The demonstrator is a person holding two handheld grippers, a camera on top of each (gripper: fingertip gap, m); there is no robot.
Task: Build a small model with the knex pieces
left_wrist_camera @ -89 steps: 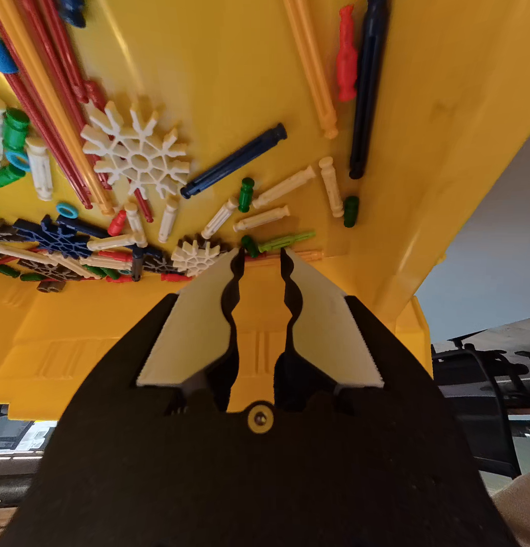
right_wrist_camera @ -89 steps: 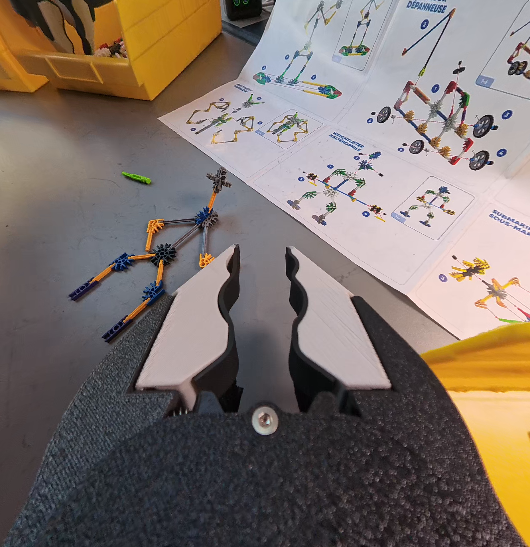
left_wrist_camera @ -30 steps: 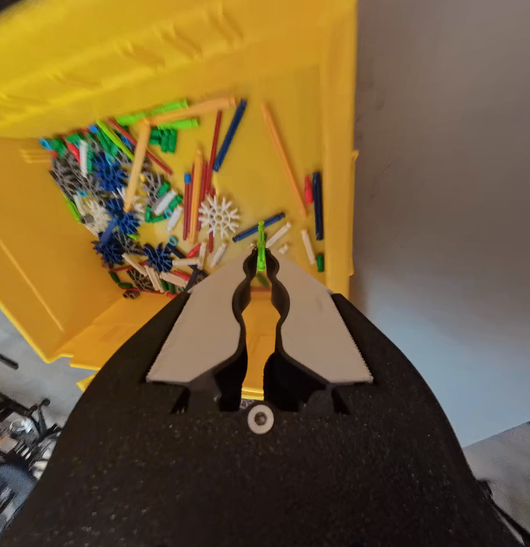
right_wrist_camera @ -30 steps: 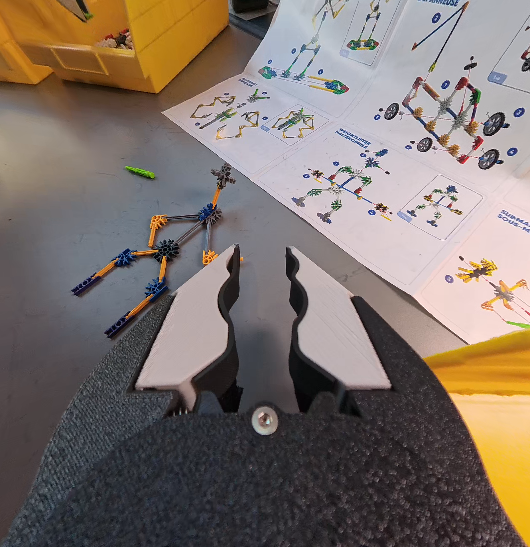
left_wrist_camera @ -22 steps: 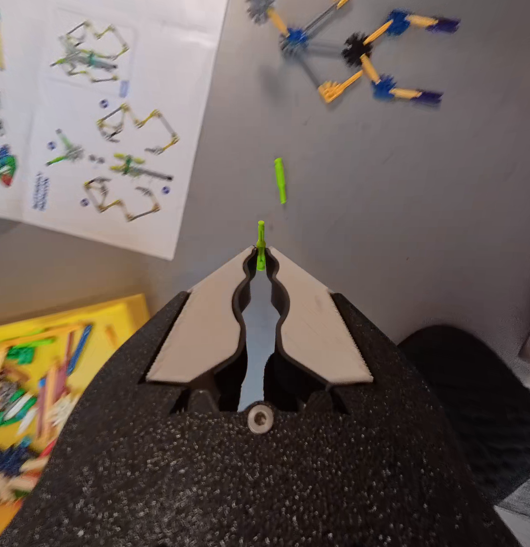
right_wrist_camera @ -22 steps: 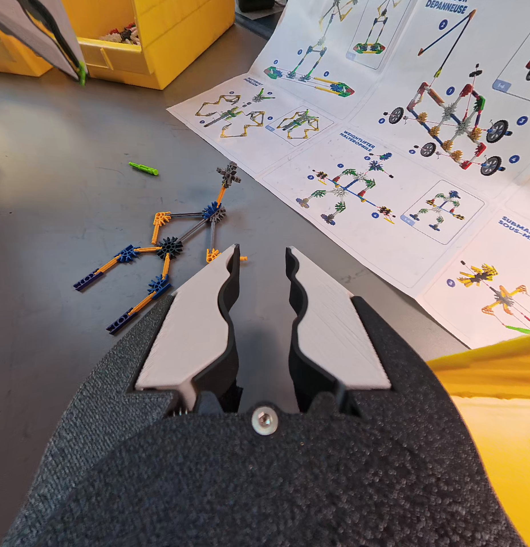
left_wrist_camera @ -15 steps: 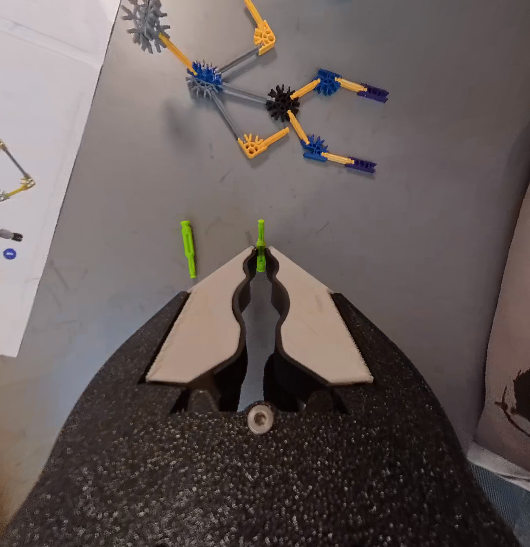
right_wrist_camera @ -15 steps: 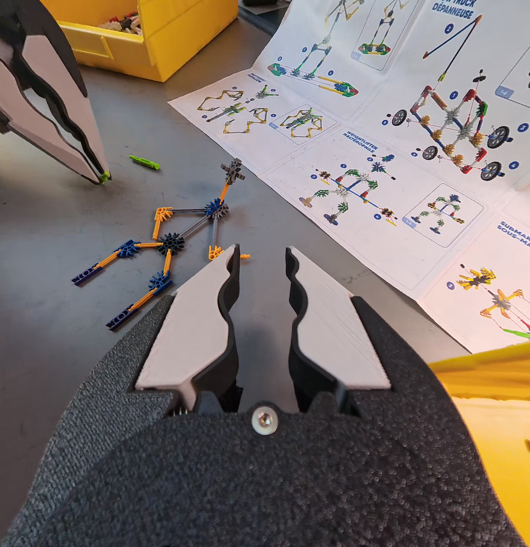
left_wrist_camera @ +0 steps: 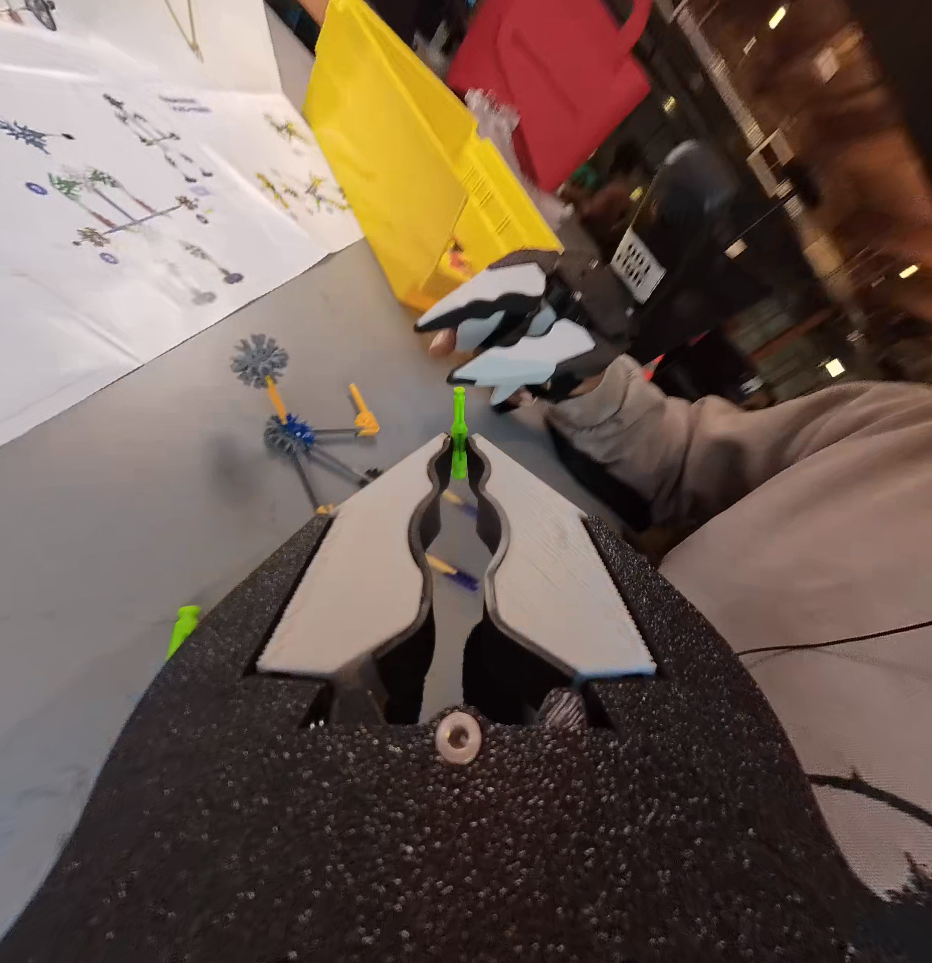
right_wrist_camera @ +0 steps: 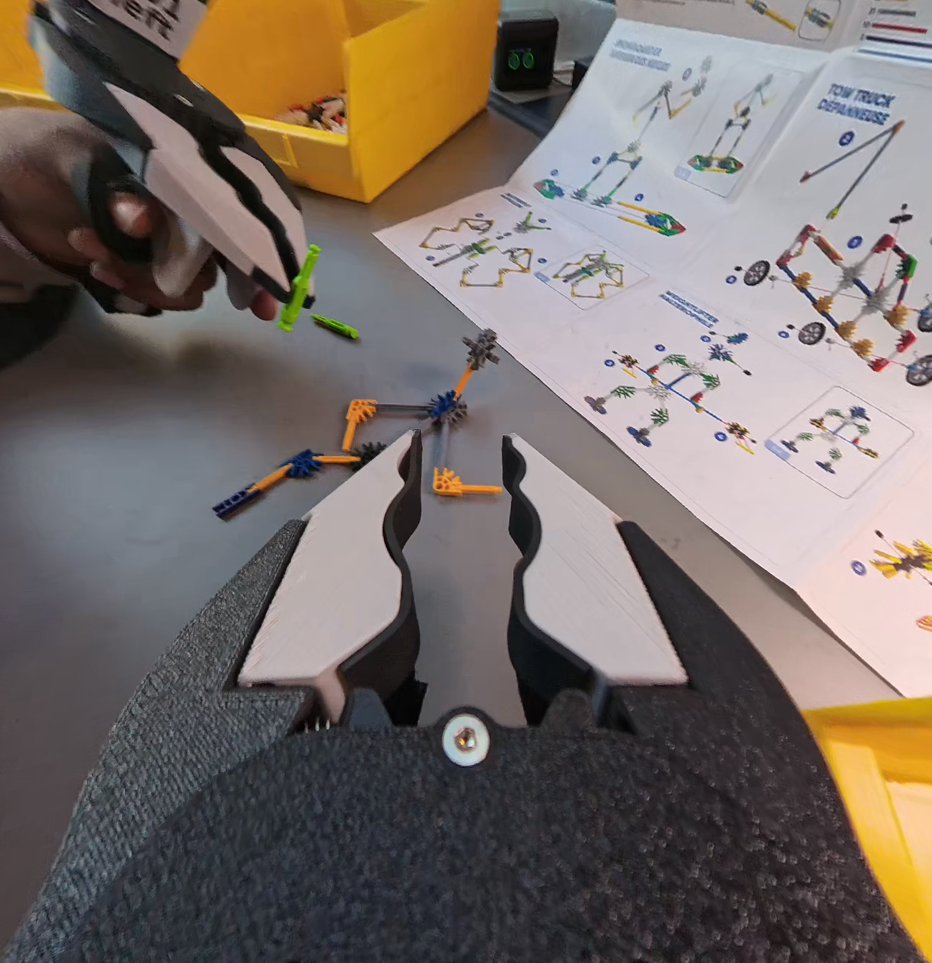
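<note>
- Green rod (short, bright plastic): pinched at the very tips of the left gripper, fingers pressed together on its lower half; upper end stands clear above the tips; held above the grey table, not touching it.
- Second green rod: lies flat on the table just beside the held one.
- Rod-and-connector figure (orange, blue, grey and black parts): flat on the table, between the two grippers.
- Right gripper: fingers spread, nothing between them; it hovers over the figure's orange corner connector, contact not discernible.
- Instruction sheet: unfolded on the table beside the figure.
- Yellow bin: beyond the left gripper, loose parts inside; a second yellow bin at the right gripper's near side.
</note>
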